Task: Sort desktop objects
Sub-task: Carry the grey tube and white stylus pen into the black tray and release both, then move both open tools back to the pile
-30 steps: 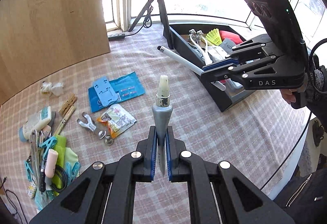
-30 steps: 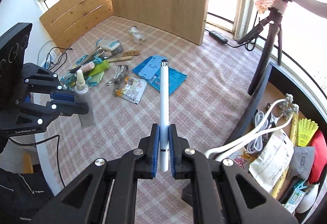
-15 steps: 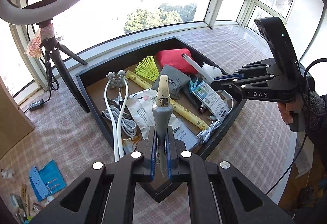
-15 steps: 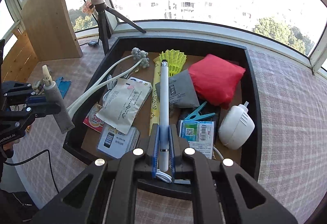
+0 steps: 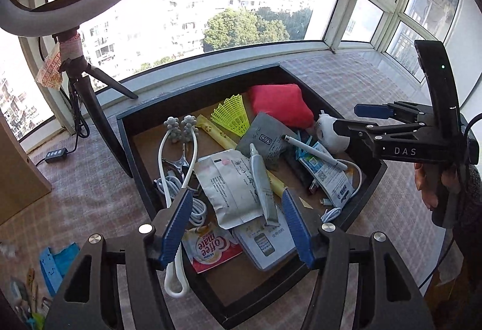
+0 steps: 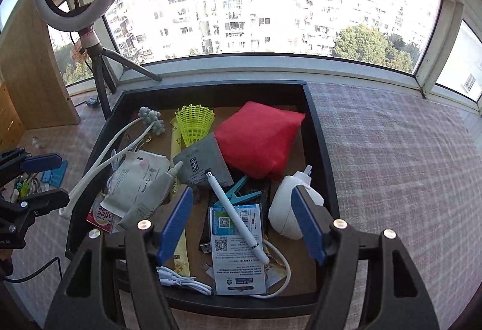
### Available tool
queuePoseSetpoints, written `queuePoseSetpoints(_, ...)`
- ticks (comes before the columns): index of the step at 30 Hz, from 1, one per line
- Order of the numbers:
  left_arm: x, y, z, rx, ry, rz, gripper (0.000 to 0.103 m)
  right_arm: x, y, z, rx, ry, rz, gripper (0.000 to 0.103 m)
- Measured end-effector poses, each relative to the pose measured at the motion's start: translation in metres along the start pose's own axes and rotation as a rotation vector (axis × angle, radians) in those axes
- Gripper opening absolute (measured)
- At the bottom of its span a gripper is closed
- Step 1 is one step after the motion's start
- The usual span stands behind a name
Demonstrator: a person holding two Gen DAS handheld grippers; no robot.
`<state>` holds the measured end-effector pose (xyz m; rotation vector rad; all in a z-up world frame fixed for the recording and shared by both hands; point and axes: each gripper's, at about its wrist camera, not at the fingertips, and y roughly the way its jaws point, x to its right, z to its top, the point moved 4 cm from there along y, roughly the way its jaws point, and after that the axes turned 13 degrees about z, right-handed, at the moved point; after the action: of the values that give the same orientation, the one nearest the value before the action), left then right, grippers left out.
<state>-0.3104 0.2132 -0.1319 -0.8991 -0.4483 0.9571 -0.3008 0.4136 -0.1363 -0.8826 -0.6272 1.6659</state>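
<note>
Both grippers hang over the black box [image 6: 319, 131] with jaws that have just been opening and now stand apart, empty. Below the left gripper [image 5: 238, 226], one grey cone-tipped tube [image 5: 261, 182] lies on a crinkled white pouch [image 5: 232, 185]. Below the right gripper [image 6: 241, 223], one smooth white pen [image 6: 238, 217] lies across a printed card [image 6: 235, 257]. Around them: one red cushion [image 6: 259, 138], one yellow mesh shuttlecock [image 6: 194, 122], one rounded white plastic bottle [image 6: 286, 209], coiled white cables [image 5: 195, 209].
</note>
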Motion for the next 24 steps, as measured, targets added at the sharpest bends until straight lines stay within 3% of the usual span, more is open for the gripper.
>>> queuePoseSetpoints(13, -0.040, -0.032, -0.030, 0.013, -0.060, 0.055, 0.058, -0.042, -0.002, -0.002, -0.008, -0.029, 0.079, 0.067)
queuePoseSetpoints(18, -0.073, -0.049, -0.055, 0.011, -0.104, 0.123, 0.058, -0.071, 0.002, -0.006, -0.020, -0.048, 0.127, 0.067)
queuePoseSetpoints(24, -0.138, -0.068, -0.113, -0.015, -0.251, 0.250, 0.058, -0.117, 0.009, -0.013, -0.028, -0.081, 0.194, 0.067)
